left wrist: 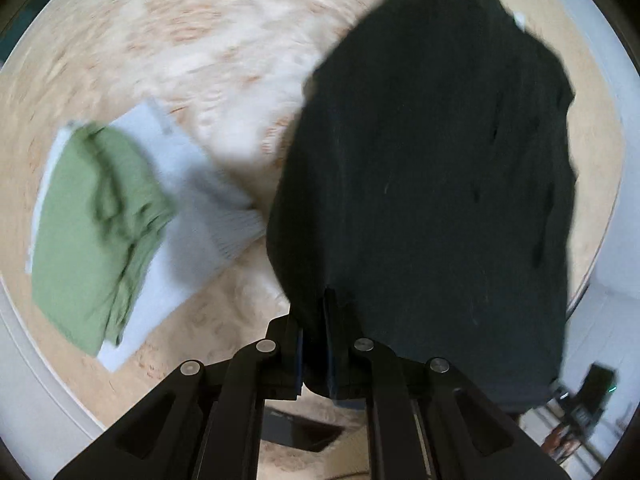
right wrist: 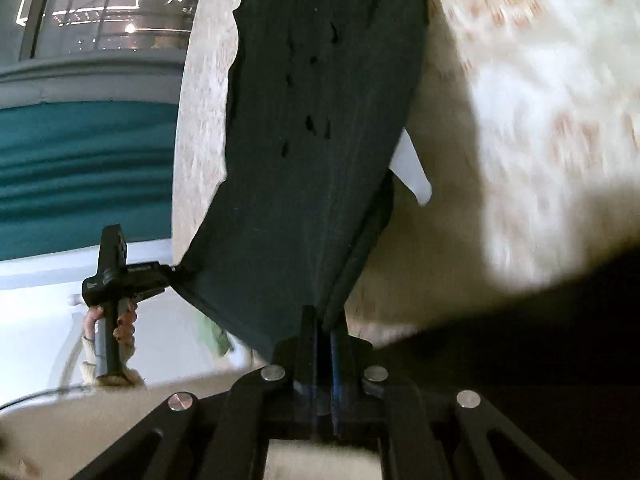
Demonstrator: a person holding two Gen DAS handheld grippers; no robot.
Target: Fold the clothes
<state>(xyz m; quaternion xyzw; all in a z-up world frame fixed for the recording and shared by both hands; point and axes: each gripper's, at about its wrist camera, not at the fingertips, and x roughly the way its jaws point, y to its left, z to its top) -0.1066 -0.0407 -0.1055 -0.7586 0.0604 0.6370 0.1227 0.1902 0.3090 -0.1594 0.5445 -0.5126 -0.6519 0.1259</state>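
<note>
Left claw (left wrist: 316,344): clamped on an edge of the dark garment (left wrist: 432,184); the fingers are pinching cloth between them, with no gap showing.
Right claw (right wrist: 324,332): likewise closed on an edge of the same garment; cloth is bunching between its fingers.
Dark garment: hanging and stretching between the two claws, lifted above the table (left wrist: 224,40). In the right wrist view it is rising away from the claw as a long panel, with a second layer doubling behind it on the right side. A white tag (right wrist: 412,172) is showing at that edge.
Person's hand (right wrist: 116,328): gripping the handle of the left tool, seen in the right wrist view at the garment's far corner.
Other clothes: a green garment (left wrist: 96,236) is lying folded on a pale grey one (left wrist: 188,208), stacked on the table well to the left of the dark garment.
Image quality: the table's pattern is blurring, suggesting the claws are moving.
Step in hand (judgement): the dark garment is being carried or swung while held at two points; whether this is a spreading-out before folding or a fold being brought over, the views are not settling.
Next move (judgement): it is calling for both grips holding firm and level, keeping the cloth taut so the edges meet squarely as it is coming down on the table, clear of the stack.
</note>
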